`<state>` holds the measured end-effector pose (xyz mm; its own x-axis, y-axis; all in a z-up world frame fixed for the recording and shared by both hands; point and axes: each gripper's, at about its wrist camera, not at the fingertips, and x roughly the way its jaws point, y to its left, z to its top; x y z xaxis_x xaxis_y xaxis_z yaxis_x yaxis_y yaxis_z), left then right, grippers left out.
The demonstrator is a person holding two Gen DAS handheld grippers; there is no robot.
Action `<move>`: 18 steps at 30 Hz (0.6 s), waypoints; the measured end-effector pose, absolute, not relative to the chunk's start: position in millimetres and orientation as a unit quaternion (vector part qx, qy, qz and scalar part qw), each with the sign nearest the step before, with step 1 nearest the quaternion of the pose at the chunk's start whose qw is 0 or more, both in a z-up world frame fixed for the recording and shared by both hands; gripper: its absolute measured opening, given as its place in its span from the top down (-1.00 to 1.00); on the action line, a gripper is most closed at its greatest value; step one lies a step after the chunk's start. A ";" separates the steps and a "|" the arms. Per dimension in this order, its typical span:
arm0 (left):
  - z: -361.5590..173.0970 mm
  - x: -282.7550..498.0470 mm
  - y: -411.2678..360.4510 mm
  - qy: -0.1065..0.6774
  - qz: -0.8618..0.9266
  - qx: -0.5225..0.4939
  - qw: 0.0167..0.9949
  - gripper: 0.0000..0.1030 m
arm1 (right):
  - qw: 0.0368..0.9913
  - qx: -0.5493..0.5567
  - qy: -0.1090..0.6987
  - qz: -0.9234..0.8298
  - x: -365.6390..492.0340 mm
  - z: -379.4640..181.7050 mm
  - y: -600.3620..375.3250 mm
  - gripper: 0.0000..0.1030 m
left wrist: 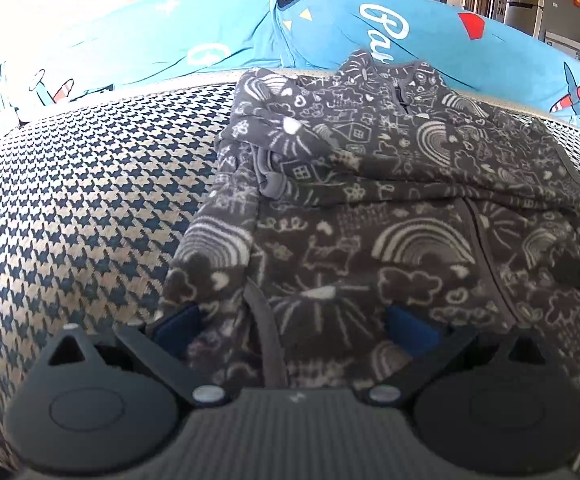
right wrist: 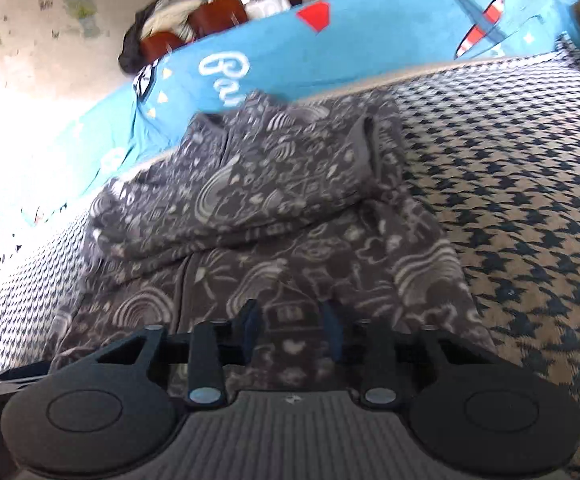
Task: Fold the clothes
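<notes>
Lying on: one houndstooth cover (left wrist: pixel 90 200), with one grey patterned fleece garment (left wrist: pixel 369 208) spread over it, centre to right in the left wrist view and centre-left in the right wrist view.
Count: one garment, two grippers, one blue printed sheet (left wrist: pixel 230 32) across the top of both frames.
Garment layers: an upper part is folded down over the lower part, its folded edge running across the middle of the frame.
Long axis: from the bottom edge toward the blue sheet at the top; a zip line runs the same way in the lower half.
Left gripper (left wrist: pixel 293 320): fingers spread wide at bottom centre, the garment's near edge lying between the blue pads, not pinched.
Right gripper (right wrist: pixel 291 322): jaws partly drawn in, with fleece between the pads; the frame is blurred, so I cannot tell whether they press on it.
Other gripper seen: a black tip at the right edge of the left wrist view, probably the right gripper.
</notes>
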<state>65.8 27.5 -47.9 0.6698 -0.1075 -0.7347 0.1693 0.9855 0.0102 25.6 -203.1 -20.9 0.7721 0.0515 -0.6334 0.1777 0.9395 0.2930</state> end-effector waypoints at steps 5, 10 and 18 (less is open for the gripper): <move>-47.3 66.7 28.4 0.405 -0.070 0.033 0.911 -1.00 | 0.926 0.169 0.334 -0.039 25.0 -23.1 -204.8 0.47; -46.2 67.3 26.6 0.406 -0.065 0.035 0.911 -1.00 | 0.920 0.194 0.338 -0.037 25.3 -26.4 -215.9 0.67; -47.5 67.1 25.8 0.407 -0.062 0.039 0.911 -1.00 | 0.915 0.212 0.341 -0.033 24.6 -29.6 -224.1 0.80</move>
